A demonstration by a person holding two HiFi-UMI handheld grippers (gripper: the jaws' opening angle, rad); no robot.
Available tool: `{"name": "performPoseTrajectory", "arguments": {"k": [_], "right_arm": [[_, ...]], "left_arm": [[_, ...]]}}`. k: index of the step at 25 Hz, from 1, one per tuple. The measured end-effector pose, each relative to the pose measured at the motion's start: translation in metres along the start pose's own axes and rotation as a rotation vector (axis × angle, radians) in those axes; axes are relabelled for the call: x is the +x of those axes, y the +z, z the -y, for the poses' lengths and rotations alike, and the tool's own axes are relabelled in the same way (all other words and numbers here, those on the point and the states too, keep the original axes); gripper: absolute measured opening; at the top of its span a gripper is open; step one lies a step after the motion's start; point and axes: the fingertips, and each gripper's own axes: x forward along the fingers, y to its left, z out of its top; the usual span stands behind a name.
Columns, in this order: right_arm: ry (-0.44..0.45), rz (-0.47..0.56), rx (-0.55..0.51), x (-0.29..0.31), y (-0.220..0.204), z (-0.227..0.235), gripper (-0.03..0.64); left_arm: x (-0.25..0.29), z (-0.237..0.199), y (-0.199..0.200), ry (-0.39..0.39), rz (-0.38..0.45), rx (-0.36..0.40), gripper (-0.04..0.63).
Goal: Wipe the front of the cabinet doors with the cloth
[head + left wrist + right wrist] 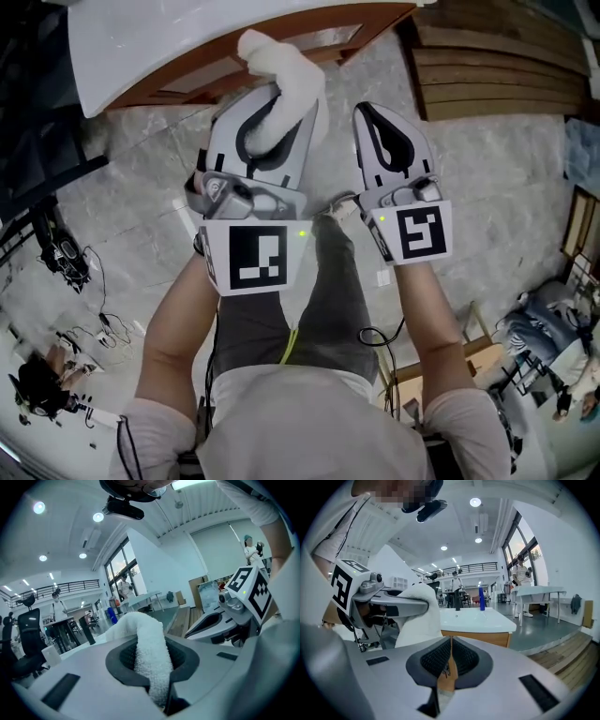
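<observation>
A white fluffy cloth (281,67) is clamped in my left gripper (273,94), which is shut on it; the free end bulges past the jaw tips toward the wooden cabinet front (281,42). In the left gripper view the cloth (151,651) runs up between the dark pads of the left gripper (153,667). My right gripper (368,112) hangs beside it, shut, with nothing held. The right gripper view shows its pads (461,660) pressed together, the cloth (419,616) at the left, and the cabinet (487,638) under a white countertop (476,619) ahead.
The white countertop (169,37) overhangs the cabinet at the top left. Wooden planks (497,66) lie at the top right on the grey marble floor (506,169). A blue bottle (481,598) stands on the countertop. Cables and gear lie on the floor at the left (66,253).
</observation>
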Motion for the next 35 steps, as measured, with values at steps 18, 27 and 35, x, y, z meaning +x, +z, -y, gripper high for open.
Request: {"name": "performPoseTrajectory", "arguments": {"k": [18, 27, 35], "right_arm": [[-0.036, 0.045, -0.009, -0.038, 0.140, -0.013, 0.038], [-0.051, 0.083, -0.010, -0.065, 0.196, -0.027, 0.038], [-0.051, 0.122, -0.018, -0.083, 0.231, -0.028, 0.038]], "left_arm": [[-0.075, -0.065, 0.115, 0.099, 0.024, -0.063, 0.072], [-0.121, -0.100, 0.172, 0.165, 0.061, -0.029, 0.072], [-0.147, -0.116, 0.205, 0.207, 0.085, -0.014, 0.072]]}}
